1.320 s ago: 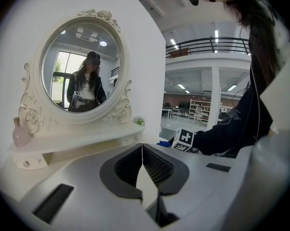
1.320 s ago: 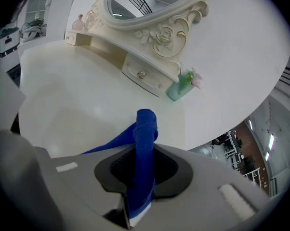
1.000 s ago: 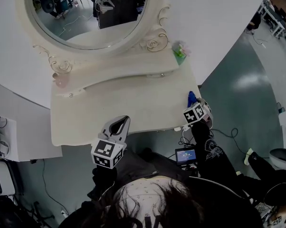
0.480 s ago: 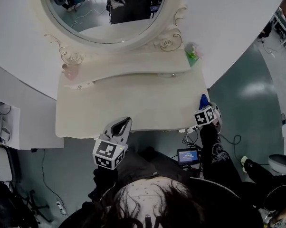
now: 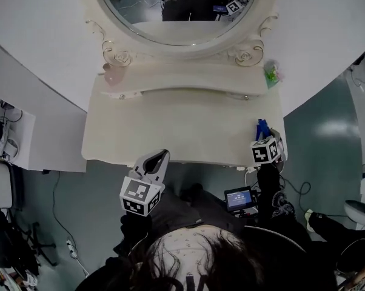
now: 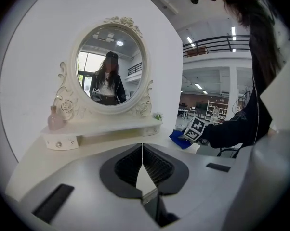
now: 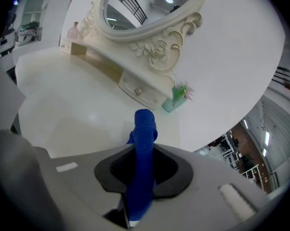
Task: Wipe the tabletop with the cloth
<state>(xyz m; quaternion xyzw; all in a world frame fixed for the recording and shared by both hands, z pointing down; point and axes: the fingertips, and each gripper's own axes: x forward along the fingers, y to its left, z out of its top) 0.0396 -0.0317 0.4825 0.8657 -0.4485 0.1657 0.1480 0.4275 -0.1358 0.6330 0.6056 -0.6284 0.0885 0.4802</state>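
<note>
My head camera looks steeply down on the dressing table (image 5: 170, 132). The camera on my left gripper (image 5: 156, 160) sits low off the near edge, facing the far mirror (image 6: 111, 76). The one on my right gripper (image 5: 262, 133) looks close across the right end. All three share the mirror.

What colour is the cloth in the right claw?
Bright blue. The cloth shows best in the right gripper view, pinched in the right claw.
</note>
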